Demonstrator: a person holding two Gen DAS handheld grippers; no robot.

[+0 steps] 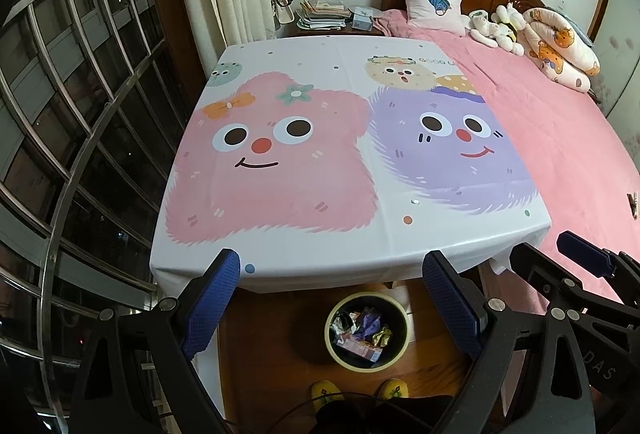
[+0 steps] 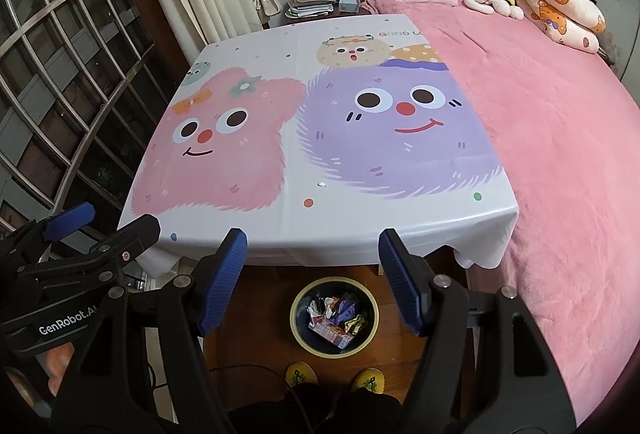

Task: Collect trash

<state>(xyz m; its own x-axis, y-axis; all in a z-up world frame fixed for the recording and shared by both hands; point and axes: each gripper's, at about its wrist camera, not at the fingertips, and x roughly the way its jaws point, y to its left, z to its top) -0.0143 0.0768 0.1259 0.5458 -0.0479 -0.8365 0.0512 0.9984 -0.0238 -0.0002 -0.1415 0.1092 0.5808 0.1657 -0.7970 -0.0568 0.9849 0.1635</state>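
- At the bottom centre of both views, under the table's near edge, a bin (image 1: 367,331) sits on the wood floor, holding crumpled wrappers (image 1: 362,332).
- Left gripper (image 1: 332,274): jaws spread wide, nothing between them.
- Right gripper (image 2: 313,248): likewise released and empty.
- A tiny silvery scrap (image 2: 321,185) lies on the tablecloth (image 2: 280,45), low centre.
- Yellow slippers (image 2: 302,374) show below the bin.

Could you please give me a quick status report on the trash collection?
Left gripper and right gripper open, empty. Trash bin on floor holds wrappers. One tiny scrap left on tablecloth. Nothing in the way.
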